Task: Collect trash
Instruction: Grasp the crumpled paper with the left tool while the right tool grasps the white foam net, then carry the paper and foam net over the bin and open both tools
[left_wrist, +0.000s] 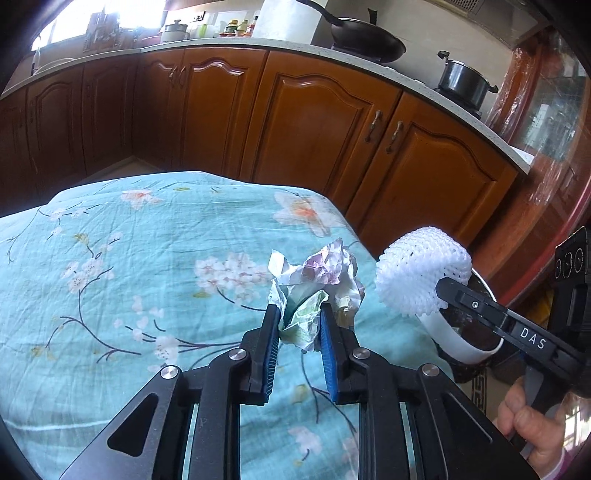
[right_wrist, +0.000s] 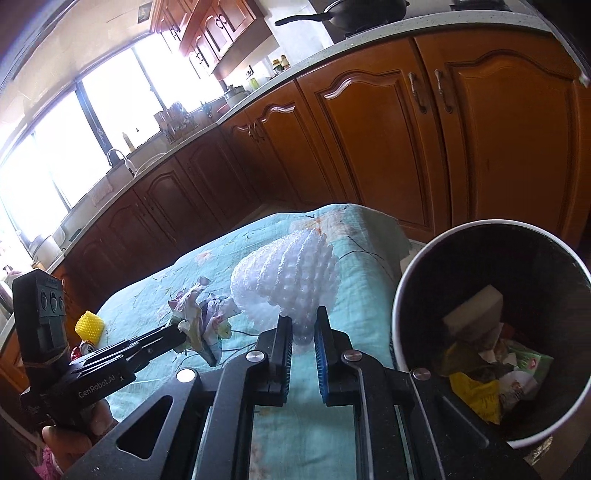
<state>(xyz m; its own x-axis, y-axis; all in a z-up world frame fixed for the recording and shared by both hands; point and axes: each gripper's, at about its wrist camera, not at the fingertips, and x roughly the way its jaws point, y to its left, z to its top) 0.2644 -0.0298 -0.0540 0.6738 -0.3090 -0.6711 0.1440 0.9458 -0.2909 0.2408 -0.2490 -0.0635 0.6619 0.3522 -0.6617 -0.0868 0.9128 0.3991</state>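
Observation:
My left gripper (left_wrist: 297, 312) is shut on a crumpled paper wad (left_wrist: 321, 280) and holds it above the teal floral tablecloth (left_wrist: 129, 266). My right gripper (right_wrist: 303, 321) is shut on a white foam fruit net (right_wrist: 288, 280), held above the cloth near its right edge. In the left wrist view the foam net (left_wrist: 417, 273) hangs in front of the bin (left_wrist: 458, 343). In the right wrist view the paper wad (right_wrist: 203, 317) sits in the left gripper (right_wrist: 181, 330). The white-rimmed dark trash bin (right_wrist: 402, 295) stands right of the table with several scraps (right_wrist: 491, 373) inside.
A yellow foam net (right_wrist: 88, 323) and a small red and white item (right_wrist: 83, 349) lie on the cloth at far left. Wooden kitchen cabinets (left_wrist: 314, 129) run behind the table. A wok (left_wrist: 365, 40) and a pot (left_wrist: 463, 81) stand on the counter.

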